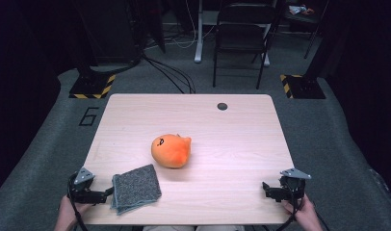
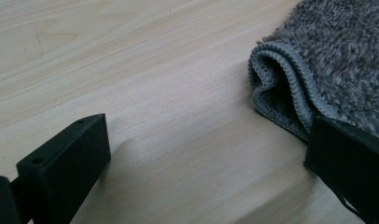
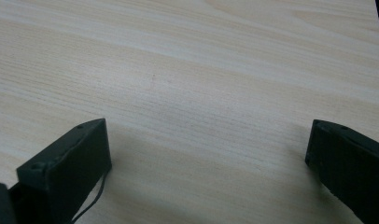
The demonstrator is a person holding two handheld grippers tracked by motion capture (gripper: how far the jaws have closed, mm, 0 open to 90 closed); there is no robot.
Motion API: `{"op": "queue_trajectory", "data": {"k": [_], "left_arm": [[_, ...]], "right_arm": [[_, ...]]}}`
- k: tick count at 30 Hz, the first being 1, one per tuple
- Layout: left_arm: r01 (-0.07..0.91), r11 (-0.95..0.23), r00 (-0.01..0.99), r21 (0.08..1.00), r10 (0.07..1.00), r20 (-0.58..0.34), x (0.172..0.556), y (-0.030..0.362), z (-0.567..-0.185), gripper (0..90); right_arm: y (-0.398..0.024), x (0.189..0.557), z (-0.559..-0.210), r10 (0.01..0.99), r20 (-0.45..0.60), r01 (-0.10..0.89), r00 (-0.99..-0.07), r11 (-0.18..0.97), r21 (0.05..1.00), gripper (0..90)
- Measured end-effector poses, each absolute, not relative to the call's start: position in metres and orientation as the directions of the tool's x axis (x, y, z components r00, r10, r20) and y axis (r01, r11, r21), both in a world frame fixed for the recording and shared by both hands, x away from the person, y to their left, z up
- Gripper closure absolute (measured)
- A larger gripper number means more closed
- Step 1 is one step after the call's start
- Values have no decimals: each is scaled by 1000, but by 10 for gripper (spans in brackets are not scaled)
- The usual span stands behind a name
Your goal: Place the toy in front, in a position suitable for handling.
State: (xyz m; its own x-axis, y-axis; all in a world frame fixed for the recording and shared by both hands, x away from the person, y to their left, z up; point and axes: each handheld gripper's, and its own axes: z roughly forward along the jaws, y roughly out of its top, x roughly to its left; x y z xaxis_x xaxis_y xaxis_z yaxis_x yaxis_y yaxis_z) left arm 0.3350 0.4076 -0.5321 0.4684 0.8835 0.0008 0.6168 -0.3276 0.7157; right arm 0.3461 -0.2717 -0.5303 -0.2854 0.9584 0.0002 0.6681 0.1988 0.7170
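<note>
Plainly the folded grey cloth point(image 2: 337, 56) looks soft, light and limp; best pinched at its near stitched fold, just beside the left tool point(image 1: 108, 192), which stands spread and empty.

Your left gripper point(image 1: 108, 193) and right gripper point(image 1: 264, 187) are both black, each with blocky jaws, a grey triangular top plate and a trailing cable.
</note>
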Motion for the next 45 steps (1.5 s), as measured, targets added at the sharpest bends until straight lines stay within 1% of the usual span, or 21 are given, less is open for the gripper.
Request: {"op": "queue_trajectory", "data": {"k": [16, 22, 24, 26, 27, 31, 32, 33, 35, 36, 38, 40, 41, 45], "left_arm": [[612, -316, 457, 725, 889, 1, 341, 406, -533, 0], [616, -304, 438, 727, 899, 5, 341, 406, -533, 0], [621, -315, 449, 718, 893, 3, 342, 407, -532, 1], [616, -300, 438, 729, 899, -1, 343, 407, -532, 9], [614, -290, 439, 734, 898, -13, 345, 407, -530, 7], [600, -298, 449, 742, 894, -3, 347, 404, -518, 13], [578, -283, 447, 765, 895, -6, 348, 400, -508, 13], [578, -283, 447, 765, 895, -6, 348, 400, -508, 13], [561, -270, 453, 782, 892, -17, 349, 396, -497, 13], [546, -267, 467, 794, 884, -24, 350, 391, -485, 16], [541, -277, 479, 794, 878, -19, 351, 388, -480, 25], [513, -294, 501, 807, 866, -3, 356, 374, -469, 27], [513, -294, 501, 807, 866, -3, 356, 374, -469, 26], [503, -311, 541, 806, 841, -13, 368, 353, -461, 23]], "right_arm": [[-270, 346, -530, 961, 1, 671, -275, 191, 716, 0], [-274, 345, -530, 956, -4, 666, -293, 207, 717, 0], [-275, 345, -530, 954, -6, 664, -301, 214, 716, 0], [-275, 345, -530, 953, -6, 664, -302, 215, 716, 0], [-274, 346, -530, 953, -1, 665, -304, 213, 716, 0], [-275, 347, -530, 951, 1, 662, -310, 215, 718, 0], [-276, 348, -530, 944, -2, 663, -331, 234, 711, 0], [-276, 349, -530, 941, -1, 662, -337, 238, 711, 0], [-276, 349, -529, 940, -2, 662, -341, 242, 710, 0], [-277, 350, -530, 938, -5, 659, -348, 248, 710, 0], [-277, 350, -529, 938, -4, 659, -345, 245, 711, 0], [-277, 350, -530, 936, -6, 656, -352, 251, 711, 0], [-277, 350, -530, 936, -6, 656, -352, 251, 711, 0], [-277, 350, -530, 936, -5, 656, -352, 250, 712, 0]]}}
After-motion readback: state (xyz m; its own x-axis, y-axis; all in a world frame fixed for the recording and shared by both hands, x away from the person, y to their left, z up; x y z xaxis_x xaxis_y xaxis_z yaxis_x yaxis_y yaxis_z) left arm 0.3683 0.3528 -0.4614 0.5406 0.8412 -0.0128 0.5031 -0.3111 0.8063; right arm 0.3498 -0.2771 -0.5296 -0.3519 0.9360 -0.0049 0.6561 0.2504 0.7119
